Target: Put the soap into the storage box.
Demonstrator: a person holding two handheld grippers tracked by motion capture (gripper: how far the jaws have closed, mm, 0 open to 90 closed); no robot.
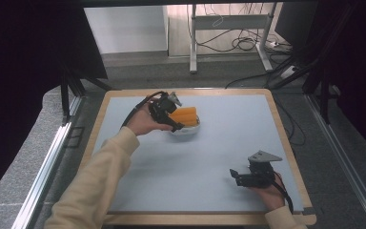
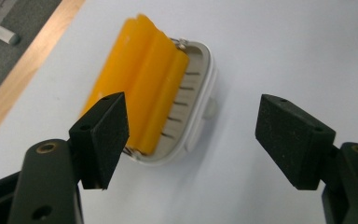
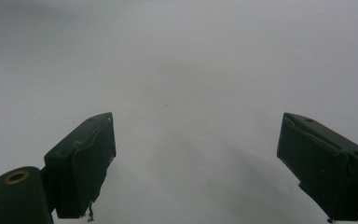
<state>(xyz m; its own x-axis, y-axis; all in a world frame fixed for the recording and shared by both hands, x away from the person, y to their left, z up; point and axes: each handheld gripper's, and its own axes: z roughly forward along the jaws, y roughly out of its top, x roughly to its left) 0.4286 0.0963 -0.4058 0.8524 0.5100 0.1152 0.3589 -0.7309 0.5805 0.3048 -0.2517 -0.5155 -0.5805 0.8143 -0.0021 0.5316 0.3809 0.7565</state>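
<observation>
Nearest, at the table's [image 1: 219, 157] near right, the right gripper [image 1: 233, 175] rests with jaws spread and nothing between them. Farther off, left of centre, the left gripper [image 2: 191, 140] hangs released over a white slotted dish [image 2: 196, 105]. Across that dish lies a glossy orange ridged block [image 2: 142, 84], overhanging one end; no writing is readable.
</observation>
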